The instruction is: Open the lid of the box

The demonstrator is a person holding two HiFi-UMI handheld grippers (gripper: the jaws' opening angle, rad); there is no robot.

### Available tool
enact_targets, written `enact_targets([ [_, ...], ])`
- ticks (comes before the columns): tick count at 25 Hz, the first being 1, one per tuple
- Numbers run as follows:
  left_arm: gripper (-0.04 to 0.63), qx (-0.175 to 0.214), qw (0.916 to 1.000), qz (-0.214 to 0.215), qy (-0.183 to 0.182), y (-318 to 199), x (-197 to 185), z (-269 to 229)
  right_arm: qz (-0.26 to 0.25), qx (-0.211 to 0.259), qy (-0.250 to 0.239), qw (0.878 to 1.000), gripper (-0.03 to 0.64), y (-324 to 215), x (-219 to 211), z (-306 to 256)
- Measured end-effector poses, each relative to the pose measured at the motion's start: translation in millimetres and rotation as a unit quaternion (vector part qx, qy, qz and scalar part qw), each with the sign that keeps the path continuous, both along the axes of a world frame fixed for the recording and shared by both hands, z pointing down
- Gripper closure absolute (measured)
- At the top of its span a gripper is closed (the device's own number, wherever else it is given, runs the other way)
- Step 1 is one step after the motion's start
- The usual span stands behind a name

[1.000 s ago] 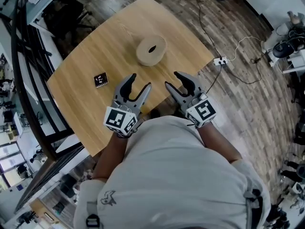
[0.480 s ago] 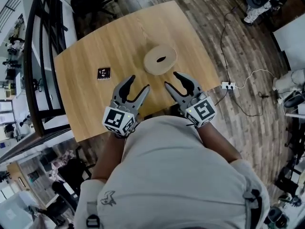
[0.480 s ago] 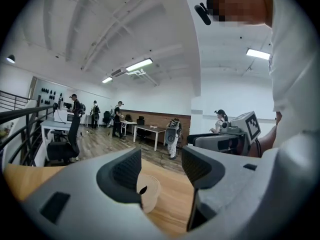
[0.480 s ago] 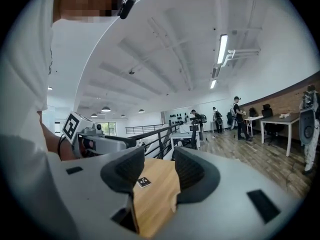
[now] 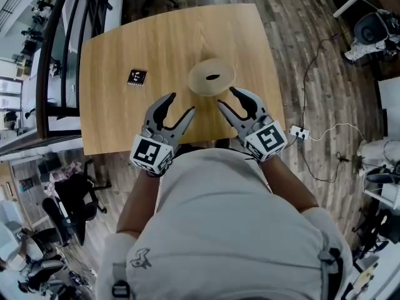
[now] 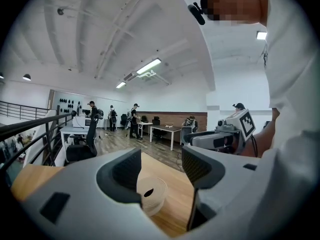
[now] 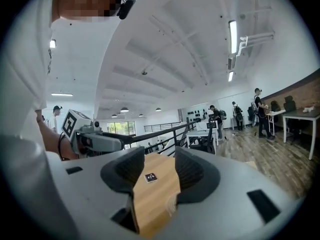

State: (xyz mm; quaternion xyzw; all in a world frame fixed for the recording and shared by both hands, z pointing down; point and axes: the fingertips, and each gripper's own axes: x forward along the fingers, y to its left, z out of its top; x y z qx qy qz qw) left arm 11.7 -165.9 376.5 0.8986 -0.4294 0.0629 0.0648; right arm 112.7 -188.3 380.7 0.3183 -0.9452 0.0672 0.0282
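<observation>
Resting on table (image 5: 119, 124): round box (image 5: 211, 77), mid-table, lid probably on
left gripper (image 5: 180, 104): jaws apart, empty, near box
right gripper (image 5: 226, 97): jaws apart, empty, near box
marker tile (image 5: 137, 77): left of box

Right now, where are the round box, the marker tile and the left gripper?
round box (image 5: 203, 81): head view, lid top.
marker tile (image 5: 137, 77): head view, centre.
left gripper (image 5: 180, 104): head view, between fingertips.

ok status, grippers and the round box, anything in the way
Left gripper and right gripper open, empty. Round box on table, closed, untouched, just ahead of both. Small marker card off to the side, not in the way.
</observation>
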Motion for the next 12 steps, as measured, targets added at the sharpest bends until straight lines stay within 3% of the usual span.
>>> enact_targets([
  [4, 0.343, -0.009, 0.9999, -0.014, -0.006, 1.5, 2.0, 9.6, -0.012, -0.007, 0.006, 1.000, 0.418, -6.1, 7.3, 10.6],
  [12, 0.322, -0.041, 0.9991, 0.013, 0.003, -8.9, -5.9, 37.1, -0.006, -0.038, 0.022, 0.999, 0.417, -22.4, 4.3, 39.1],
])
